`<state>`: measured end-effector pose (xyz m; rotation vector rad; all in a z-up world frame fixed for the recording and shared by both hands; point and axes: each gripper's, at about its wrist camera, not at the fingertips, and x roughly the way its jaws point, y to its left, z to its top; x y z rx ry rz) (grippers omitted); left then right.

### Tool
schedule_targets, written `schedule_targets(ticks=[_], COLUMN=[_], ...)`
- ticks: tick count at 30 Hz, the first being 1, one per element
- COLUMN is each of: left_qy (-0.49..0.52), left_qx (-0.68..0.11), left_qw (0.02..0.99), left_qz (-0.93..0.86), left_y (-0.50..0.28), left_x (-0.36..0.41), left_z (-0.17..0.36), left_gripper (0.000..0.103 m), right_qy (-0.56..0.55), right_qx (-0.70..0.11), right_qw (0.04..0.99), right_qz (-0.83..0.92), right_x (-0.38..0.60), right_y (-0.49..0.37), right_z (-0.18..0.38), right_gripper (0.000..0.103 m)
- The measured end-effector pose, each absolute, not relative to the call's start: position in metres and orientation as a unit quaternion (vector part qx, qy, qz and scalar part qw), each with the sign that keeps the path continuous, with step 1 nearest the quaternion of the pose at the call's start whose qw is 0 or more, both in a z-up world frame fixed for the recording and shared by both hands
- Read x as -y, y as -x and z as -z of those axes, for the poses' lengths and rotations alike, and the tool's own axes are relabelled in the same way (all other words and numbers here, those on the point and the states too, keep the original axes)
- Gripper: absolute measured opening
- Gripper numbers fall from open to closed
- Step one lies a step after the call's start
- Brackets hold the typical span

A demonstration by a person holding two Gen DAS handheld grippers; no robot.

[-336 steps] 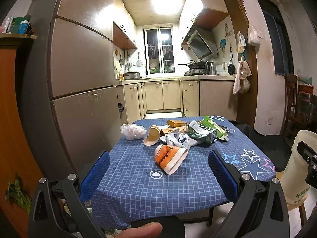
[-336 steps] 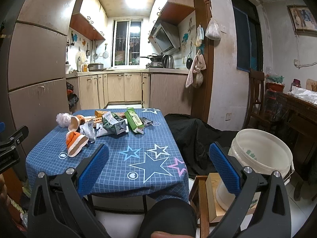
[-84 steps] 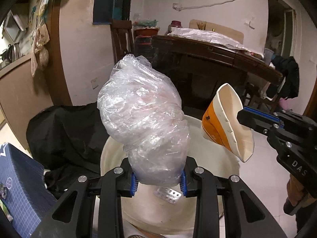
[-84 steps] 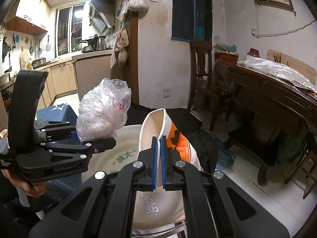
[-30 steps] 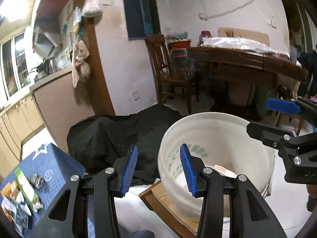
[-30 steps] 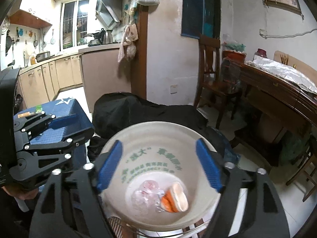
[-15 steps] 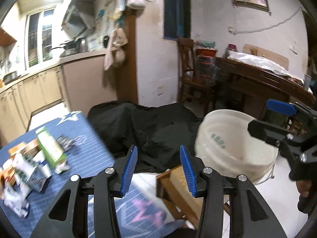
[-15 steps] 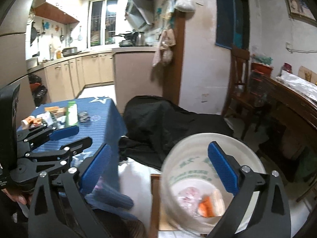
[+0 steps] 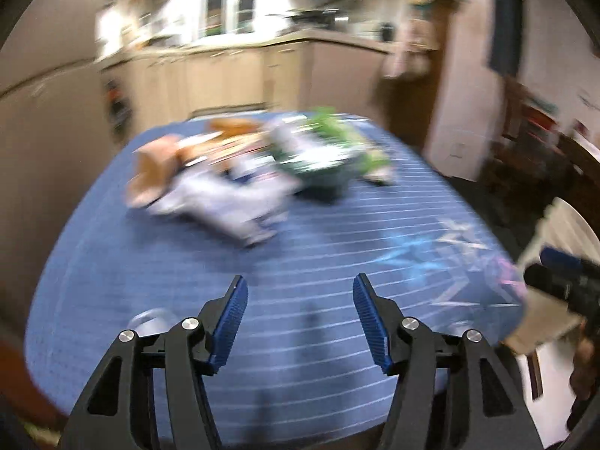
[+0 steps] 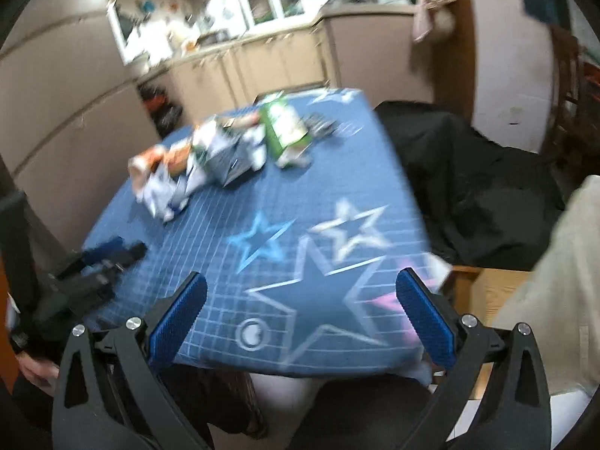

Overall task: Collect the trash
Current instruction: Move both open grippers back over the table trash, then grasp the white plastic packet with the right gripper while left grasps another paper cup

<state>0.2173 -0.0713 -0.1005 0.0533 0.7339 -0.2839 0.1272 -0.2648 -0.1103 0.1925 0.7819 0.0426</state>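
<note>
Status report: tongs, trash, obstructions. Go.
Left tongs open, empty. Right tongs open, empty. Trash pile on far side of blue table. Nothing between tongs and pile; views motion-blurred.

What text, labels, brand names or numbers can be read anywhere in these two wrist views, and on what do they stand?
None can be read; both views are motion-blurred.
Green carton on the blue star-patterned tablecloth: print too blurred to read.
White crumpled wrappers: markings blurred, unreadable.
Round white emblem on the cloth: a symbol, no letters made out.
White plastic bucket: no lettering shows.
Left tool and right tool: no lettering shows.
</note>
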Motion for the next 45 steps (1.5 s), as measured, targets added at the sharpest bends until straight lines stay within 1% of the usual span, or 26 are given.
schedule_targets(ticks=[4, 6, 8, 10, 15, 18, 23, 26, 28, 31, 36, 38, 40, 43, 44, 45], left_qy=[-0.002, 0.002, 0.009, 0.016, 0.008, -0.005, -0.035, -0.009, 0.006, 0.002, -0.023, -0.029, -0.042, -0.081, -0.089, -0.092], left_qx=[-0.378, -0.386, -0.393, -0.397, -0.385, -0.378, -0.368, -0.358, -0.338, -0.309, -0.309, -0.311, -0.318, -0.327, -0.331, -0.334], left_qw=[0.922, 0.920, 0.917, 0.916, 0.920, 0.923, 0.926, 0.931, 0.939, 0.950, 0.951, 0.949, 0.946, 0.939, 0.937, 0.935], left_qz=[0.085, 0.073, 0.064, 0.061, 0.068, 0.072, 0.077, 0.076, 0.062, 0.039, 0.020, 0.033, 0.045, 0.063, 0.068, 0.074], left_y=[-0.230, -0.230, -0.234, -0.236, -0.231, -0.229, -0.224, -0.225, -0.228, -0.241, -0.278, -0.292, -0.306, -0.321, -0.325, -0.329], left_x=[0.018, 0.001, -0.011, -0.023, -0.027, -0.017, -0.010, -0.020, -0.034, -0.060, -0.095, -0.105, -0.108, -0.108, -0.109, -0.111], left_z=[0.113, 0.119, 0.126, 0.132, 0.133, 0.133, 0.136, 0.131, 0.119, 0.097, 0.072, 0.065, 0.063, 0.070, 0.072, 0.074], left_gripper=[0.061, 0.065, 0.065, 0.065, 0.066, 0.066, 0.067, 0.067, 0.067, 0.067, 0.067, 0.067, 0.067, 0.067, 0.067, 0.067], right_qy=[-0.071, -0.063, -0.060, -0.044, -0.005, -0.012, -0.009, -0.010, -0.037, -0.048, 0.066, 0.107, 0.157, 0.199, 0.209, 0.217], right_qx=[-0.402, -0.412, -0.424, -0.419, -0.424, -0.427, -0.401, -0.398, -0.396, -0.360, -0.294, -0.280, -0.276, -0.292, -0.299, -0.306], right_qw=[0.912, 0.909, 0.903, 0.907, 0.905, 0.904, 0.916, 0.917, 0.917, 0.928, 0.934, 0.926, 0.910, 0.885, 0.877, 0.871], right_qz=[-0.026, -0.021, -0.014, -0.005, 0.014, 0.015, 0.018, 0.010, -0.026, -0.083, -0.193, -0.231, -0.267, -0.303, -0.313, -0.318], right_x=[0.236, 0.231, 0.230, 0.226, 0.214, 0.214, 0.215, 0.216, 0.219, 0.211, 0.155, 0.133, 0.108, 0.083, 0.077, 0.072], right_y=[-0.146, -0.153, -0.158, -0.158, -0.157, -0.154, -0.143, -0.143, -0.149, -0.162, -0.198, -0.210, -0.228, -0.254, -0.262, -0.269], right_z=[0.135, 0.144, 0.154, 0.156, 0.161, 0.161, 0.165, 0.163, 0.157, 0.134, 0.093, 0.084, 0.082, 0.088, 0.092, 0.095], right_gripper=[0.098, 0.098, 0.098, 0.098, 0.098, 0.098, 0.098, 0.098, 0.098, 0.098, 0.098, 0.098, 0.098, 0.097, 0.096, 0.091])
